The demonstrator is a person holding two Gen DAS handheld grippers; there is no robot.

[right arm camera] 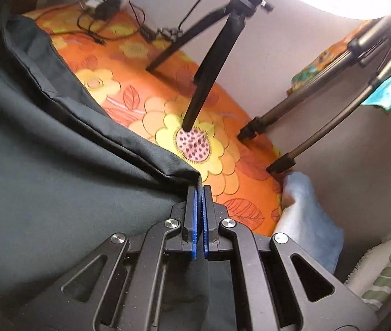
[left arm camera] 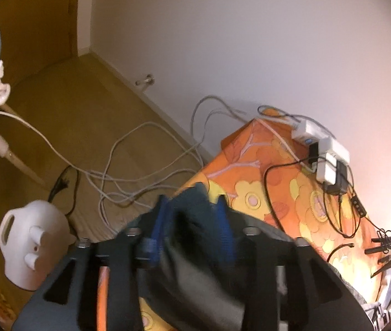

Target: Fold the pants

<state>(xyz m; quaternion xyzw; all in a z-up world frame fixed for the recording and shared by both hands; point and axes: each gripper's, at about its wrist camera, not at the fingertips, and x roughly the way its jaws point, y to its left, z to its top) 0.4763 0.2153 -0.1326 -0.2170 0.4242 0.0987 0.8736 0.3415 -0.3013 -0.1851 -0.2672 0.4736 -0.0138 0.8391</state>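
Dark grey-green pants [right arm camera: 43, 171] lie spread over the left part of a table with an orange flowered cloth [right arm camera: 140, 88]. My right gripper [right arm camera: 200, 190] is shut on a corner of the pants, its blue pads pinching the fabric at the hem. In the left wrist view my left gripper [left arm camera: 192, 201] holds a bunch of the same dark pants [left arm camera: 192, 237] between its blue pads, lifted near the table's corner [left arm camera: 253, 143]. The view there is blurred.
A black tripod [right arm camera: 214, 52] and a grey tripod [right arm camera: 306, 102] stand on the table by the wall. A power strip with chargers and cables [left arm camera: 325, 151] lies at the table's far corner. White cables [left arm camera: 129, 171] and a white jug [left arm camera: 32, 242] are on the floor. A light blue cloth [right arm camera: 306, 220] hangs at the table's right edge.
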